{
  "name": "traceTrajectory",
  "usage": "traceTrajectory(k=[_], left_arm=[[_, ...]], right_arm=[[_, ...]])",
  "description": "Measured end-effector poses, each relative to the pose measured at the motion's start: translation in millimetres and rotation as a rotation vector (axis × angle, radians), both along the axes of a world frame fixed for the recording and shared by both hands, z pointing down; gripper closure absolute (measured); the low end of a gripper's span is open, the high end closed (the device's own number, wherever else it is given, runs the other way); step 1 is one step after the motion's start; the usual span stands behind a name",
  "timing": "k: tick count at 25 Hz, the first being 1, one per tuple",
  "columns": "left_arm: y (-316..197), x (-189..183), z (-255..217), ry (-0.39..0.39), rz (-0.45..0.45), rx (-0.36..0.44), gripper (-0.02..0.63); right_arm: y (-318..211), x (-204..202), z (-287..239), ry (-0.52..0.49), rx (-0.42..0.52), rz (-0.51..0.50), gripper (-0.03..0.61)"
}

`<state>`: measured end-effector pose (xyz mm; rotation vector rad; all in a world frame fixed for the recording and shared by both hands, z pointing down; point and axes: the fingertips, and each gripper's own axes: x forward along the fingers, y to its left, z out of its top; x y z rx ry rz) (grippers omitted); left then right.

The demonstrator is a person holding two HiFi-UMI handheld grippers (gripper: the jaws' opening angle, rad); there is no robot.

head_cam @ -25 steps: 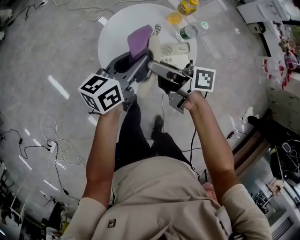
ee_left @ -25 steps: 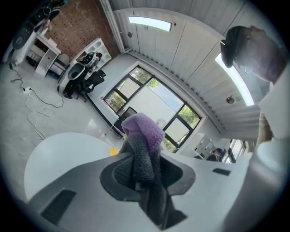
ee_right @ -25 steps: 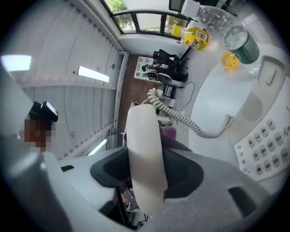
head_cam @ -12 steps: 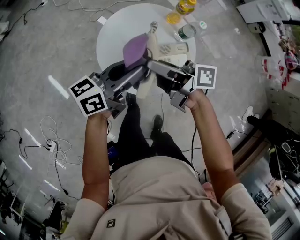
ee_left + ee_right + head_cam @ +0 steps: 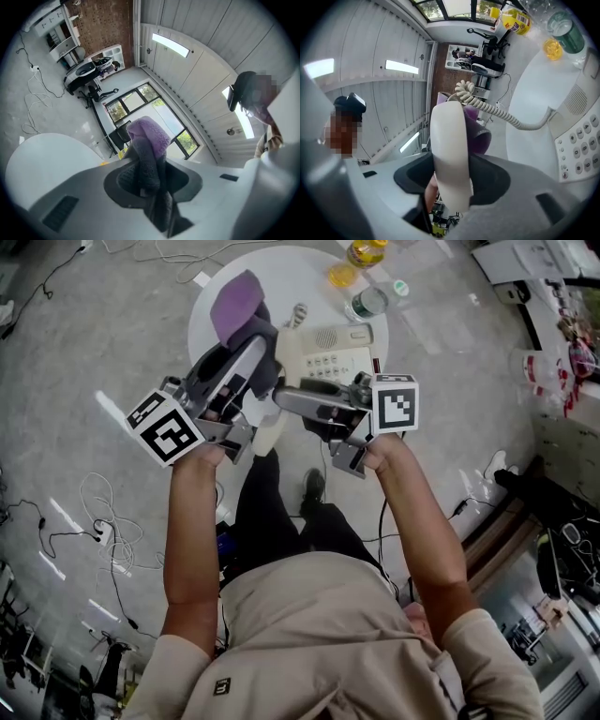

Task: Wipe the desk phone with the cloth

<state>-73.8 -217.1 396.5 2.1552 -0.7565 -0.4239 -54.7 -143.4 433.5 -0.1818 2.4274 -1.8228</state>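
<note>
My right gripper [image 5: 287,396] is shut on the cream handset [image 5: 450,154], gripped across its middle and lifted off the desk phone base [image 5: 330,354]. The handset's lower end [image 5: 268,435] sticks out below the jaws. A coiled cord [image 5: 501,112] runs from the handset to the base [image 5: 581,136]. My left gripper [image 5: 246,334] is shut on a purple cloth [image 5: 234,298], bunched and standing up out of the jaws [image 5: 149,140]. In the right gripper view the cloth [image 5: 482,137] sits close behind the handset; I cannot tell whether they touch.
The phone stands on a small round white table [image 5: 281,273]. At its far edge are a yellow-labelled bottle [image 5: 370,251], a cup of yellow liquid [image 5: 343,276] and a clear bottle with a green cap [image 5: 367,304]. Cables lie on the grey floor [image 5: 103,521].
My left gripper has swung the cloth up and to the left, away from the handset's top end. The right gripper and handset have shifted slightly left.
</note>
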Motion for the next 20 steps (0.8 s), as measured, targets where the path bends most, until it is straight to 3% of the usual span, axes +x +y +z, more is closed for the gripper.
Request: traceTrajectory(k=[6, 13, 20], left_arm=[[14.3, 8.2, 2.4, -0.009, 0.057, 0.003, 0.523], [52.1, 28.4, -2.3, 0.02, 0.252, 0.028, 0.523], [53.6, 19.9, -7.3, 0.038, 0.236, 0.043, 0.523]], right_arm=[[-6.6, 6.9, 1.8, 0.007, 0.001, 0.045, 0.367], [-26.3, 25.0, -14.1, -0.011, 0.045, 0.083, 0.367], [-19.5, 12.7, -17.1, -0.03, 0.035, 0.059, 0.367]])
